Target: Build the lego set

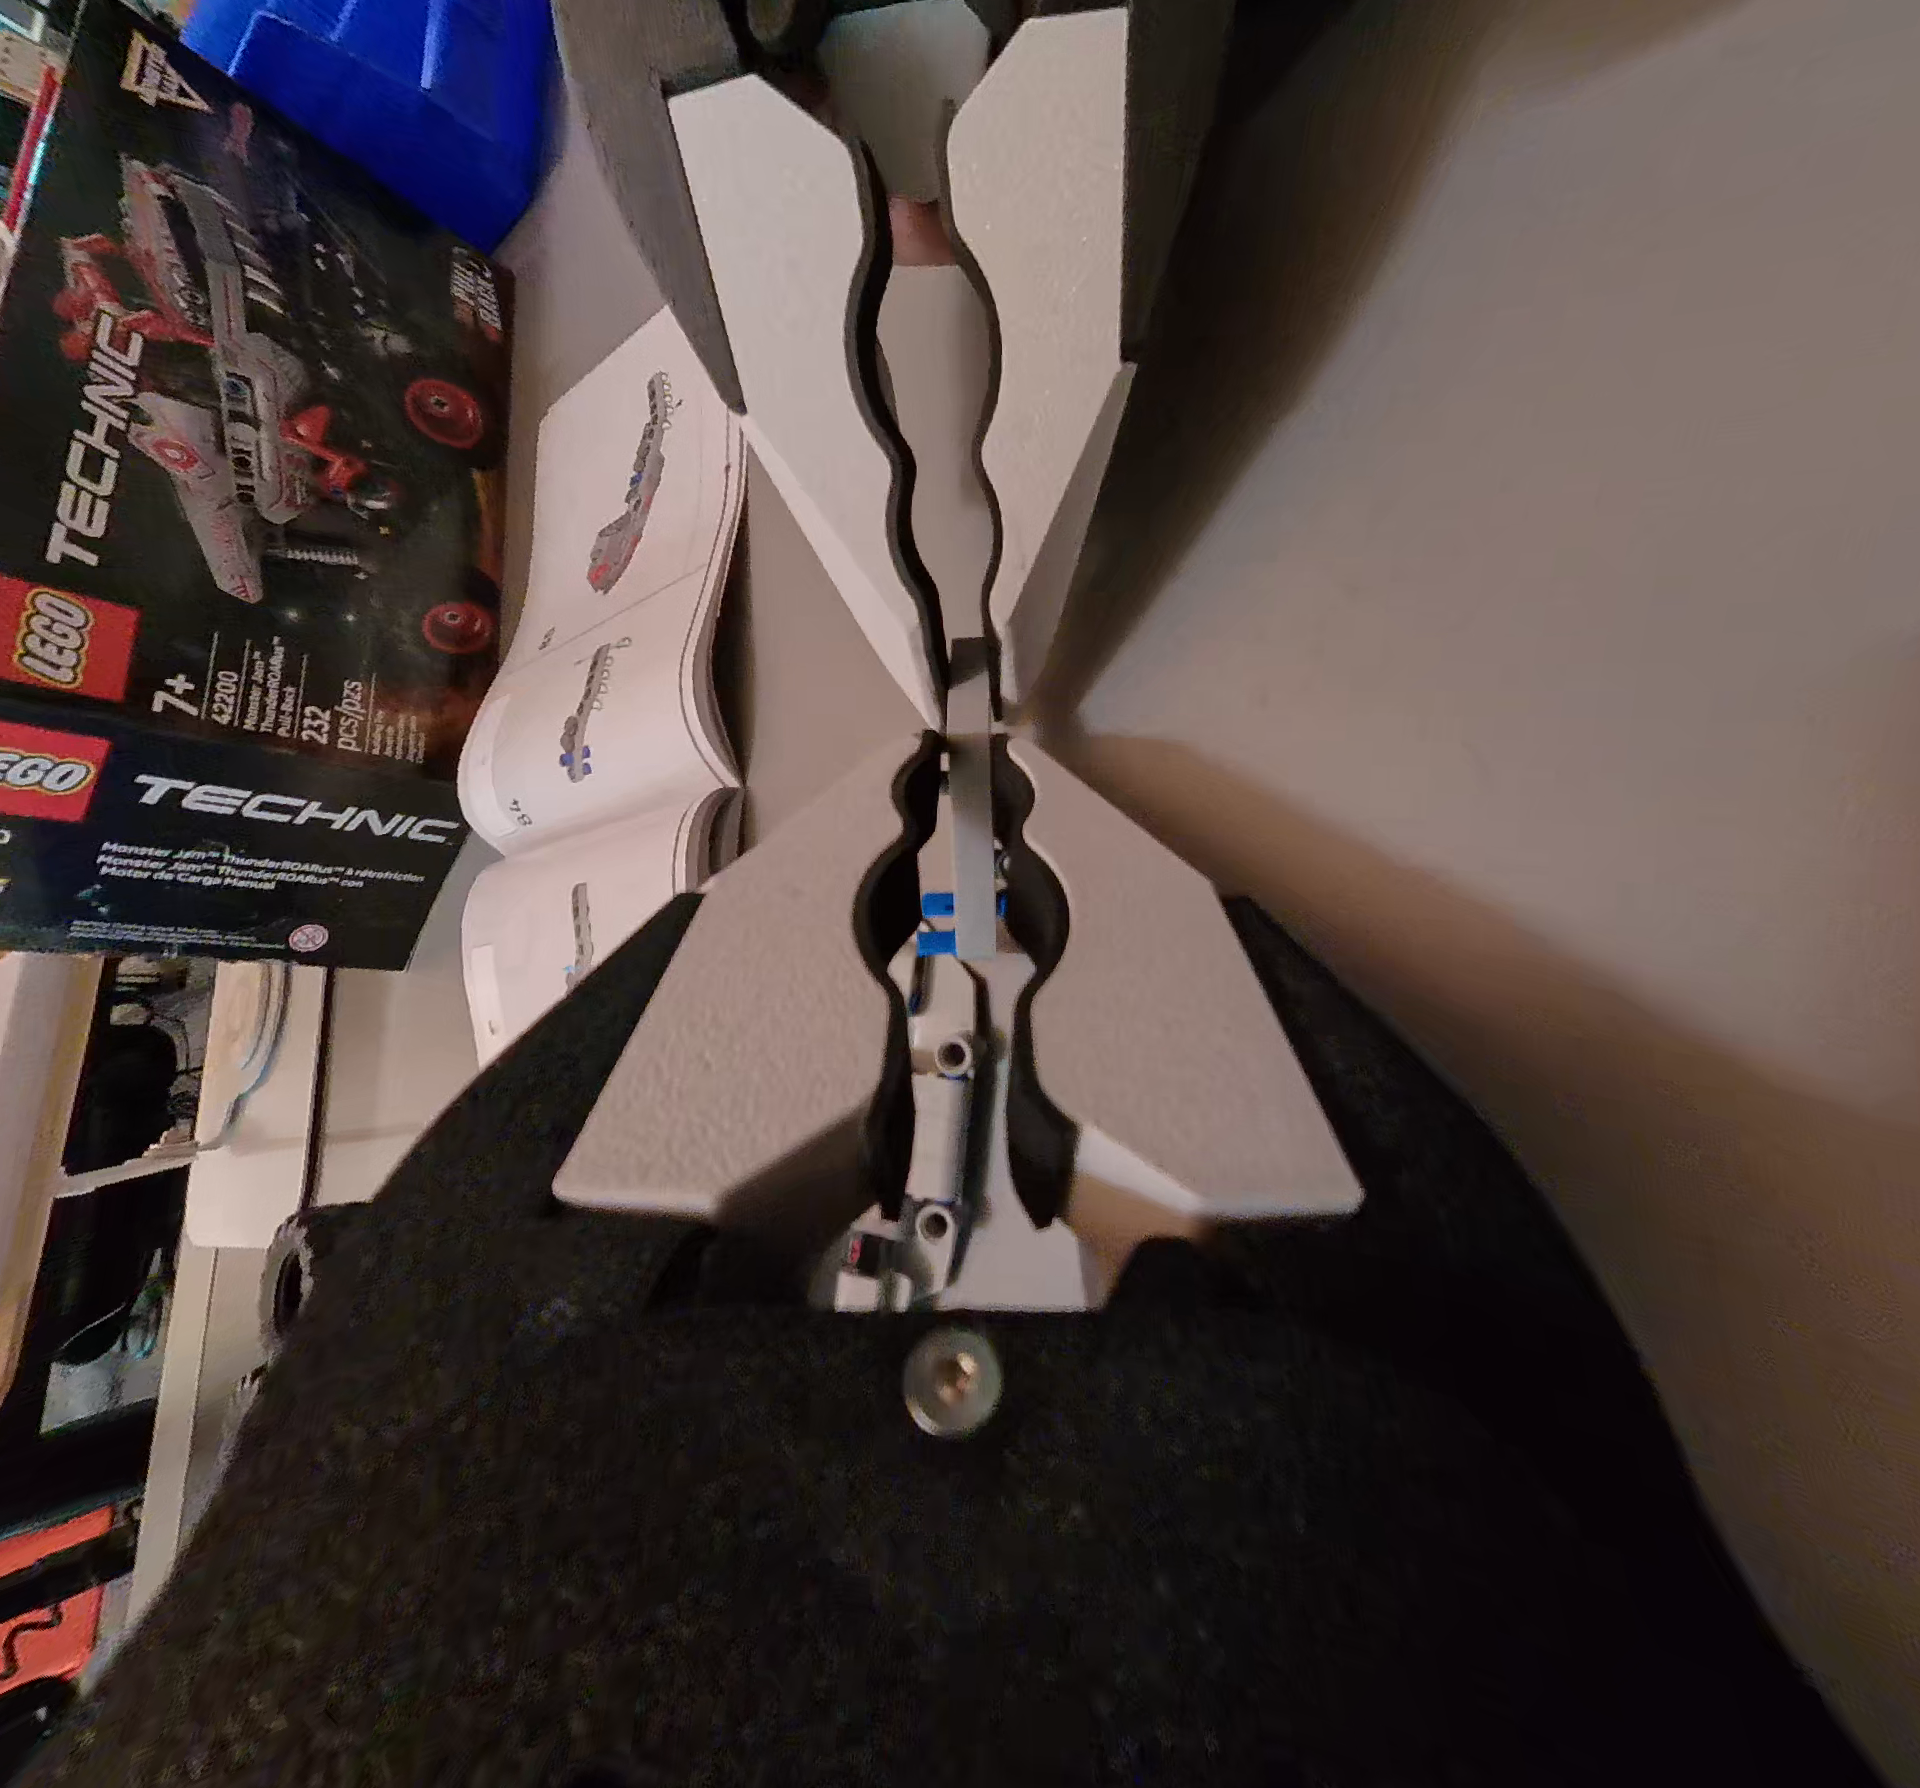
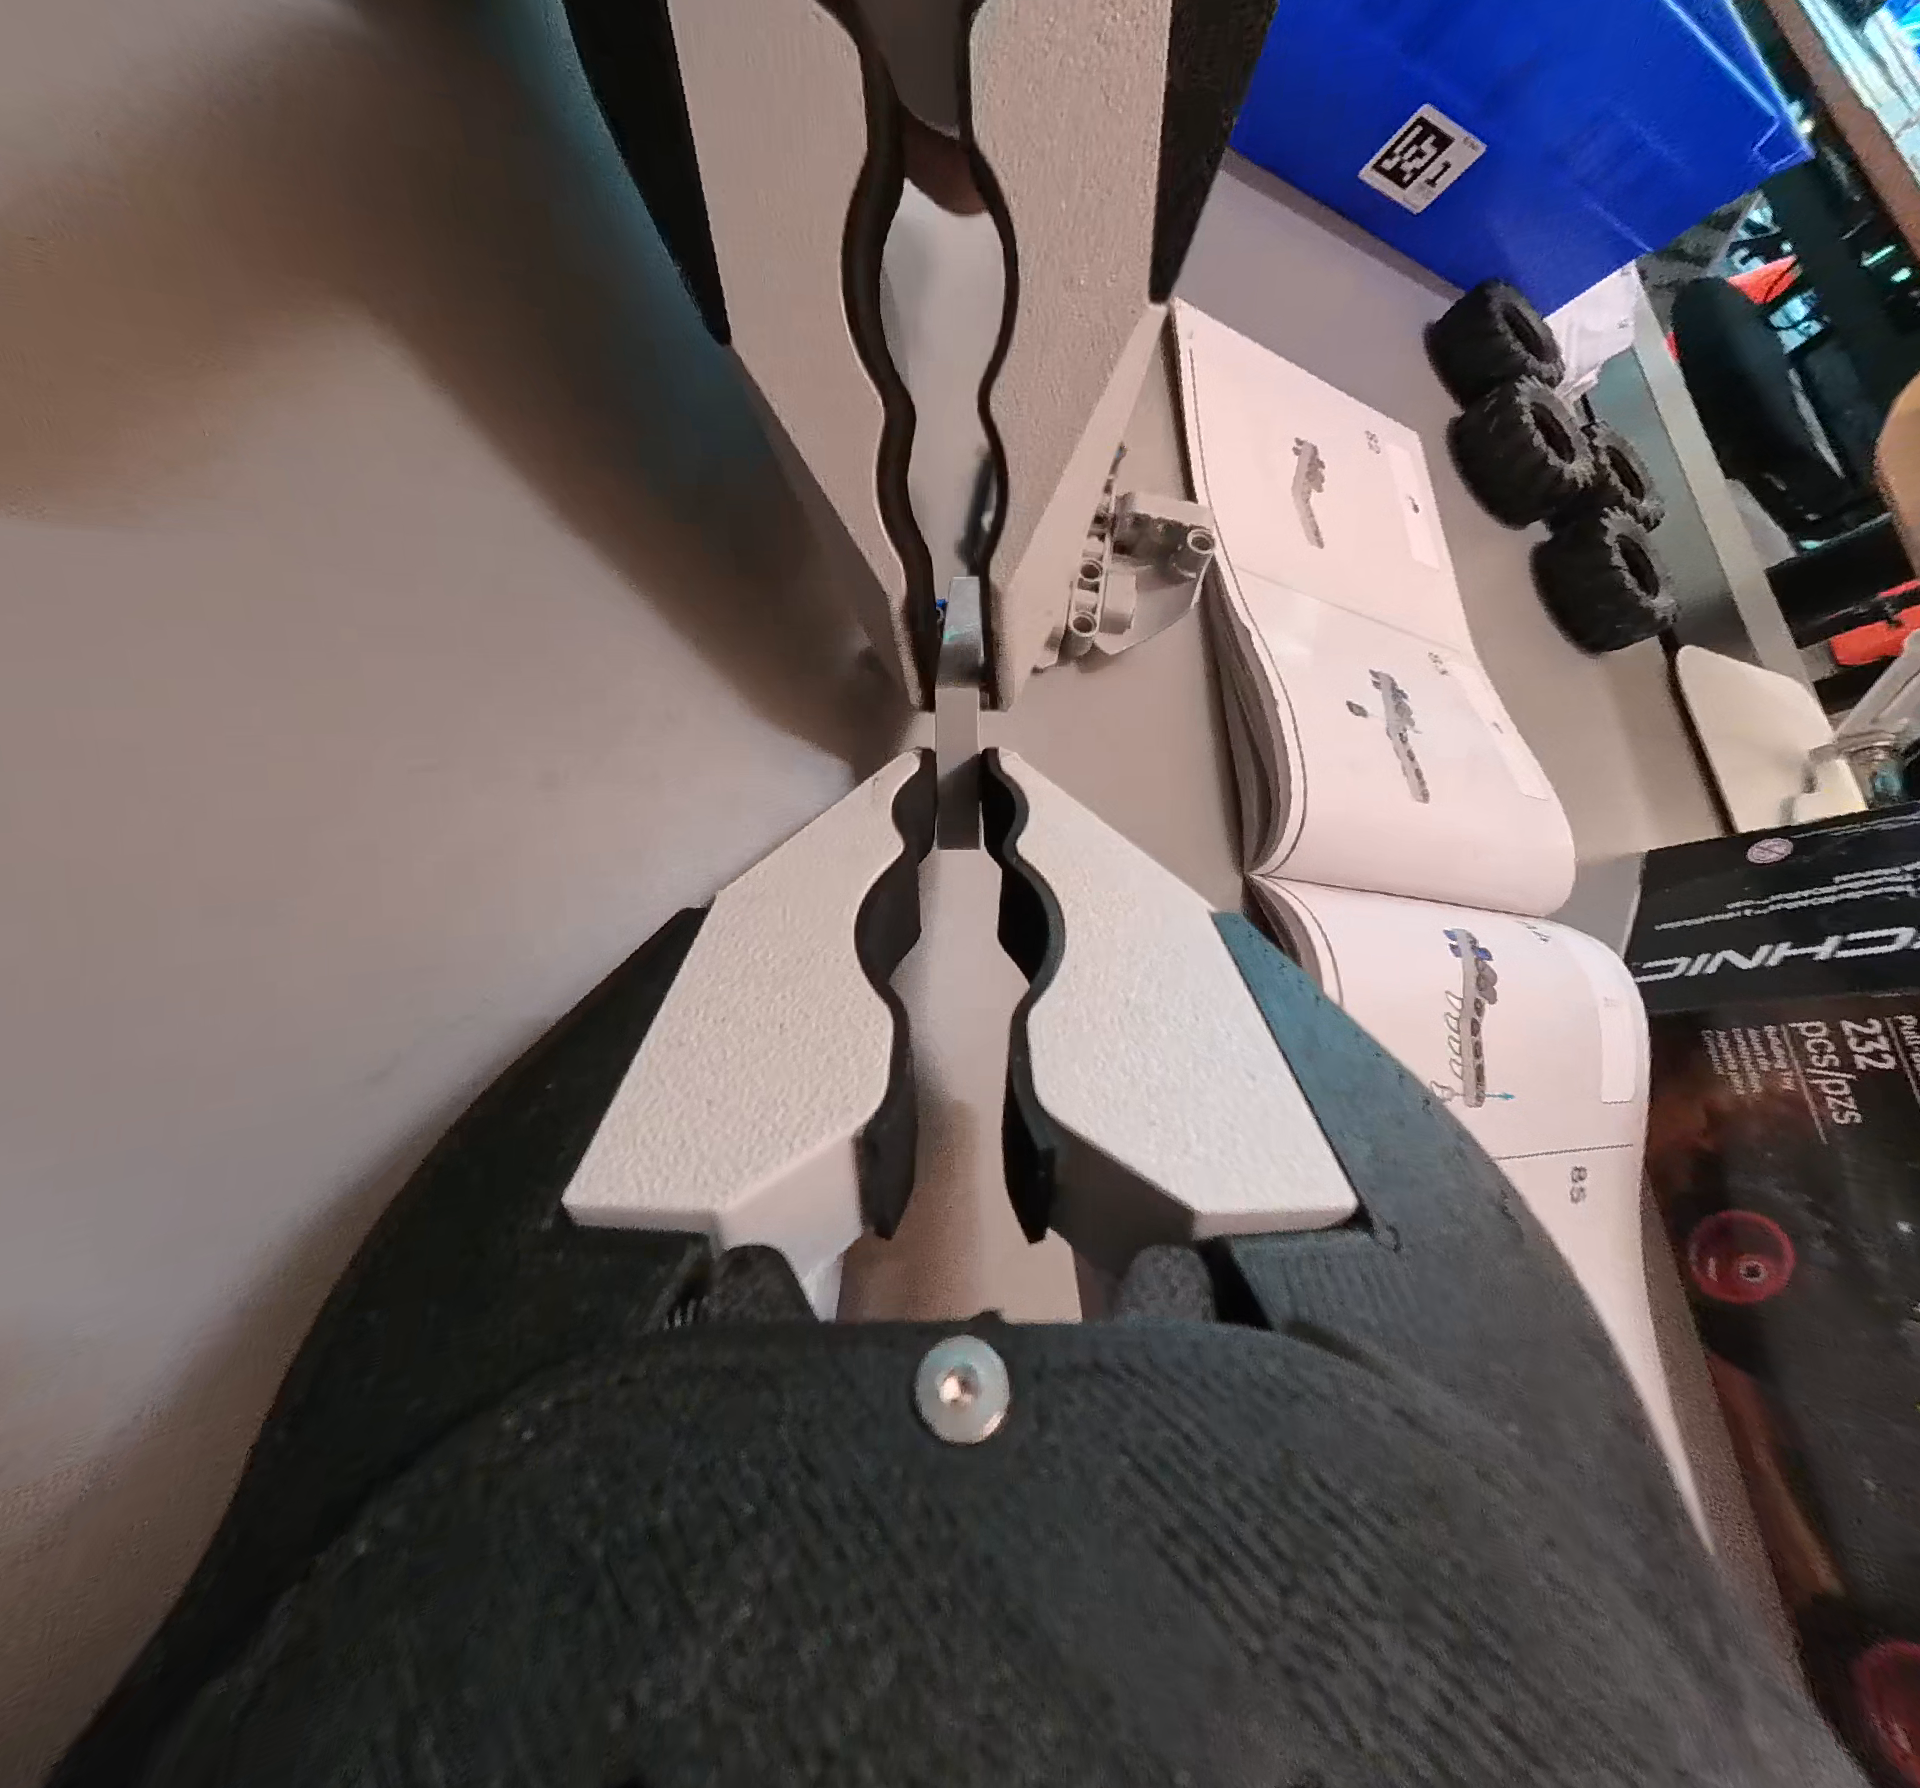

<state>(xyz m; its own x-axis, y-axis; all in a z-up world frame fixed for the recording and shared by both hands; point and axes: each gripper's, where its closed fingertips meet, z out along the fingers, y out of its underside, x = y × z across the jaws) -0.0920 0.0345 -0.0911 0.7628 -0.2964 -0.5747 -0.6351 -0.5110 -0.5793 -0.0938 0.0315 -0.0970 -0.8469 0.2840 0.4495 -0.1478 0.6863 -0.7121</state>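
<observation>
At the far left of the left wrist view, the black cardboard set box printed with a monster truck [image 1: 229, 450] lies on the pale grey counter [image 1: 613, 284], with a blue plastic bin [image 1: 384, 34] above it at upper left and the open white instruction booklet [image 1: 613, 626] just beside its right edge. In the middle of the frame the left gripper [image 1: 961, 782] is clenched on a long grey beam assembly with blue pins [image 1: 961, 907] that runs back between its fingers. Its tips meet those of the right gripper [image 1: 966, 689], which comes down from the top and pinches the same piece's flat grey end. In the right wrist view the right gripper [image 2: 956, 782] grasps that grey end at centre; a grey angled panel piece [image 2: 1132, 575] shows just right of the opposite gripper, then the booklet, and four black knobbly tyres [image 2: 1558, 481] sit at upper right.
</observation>
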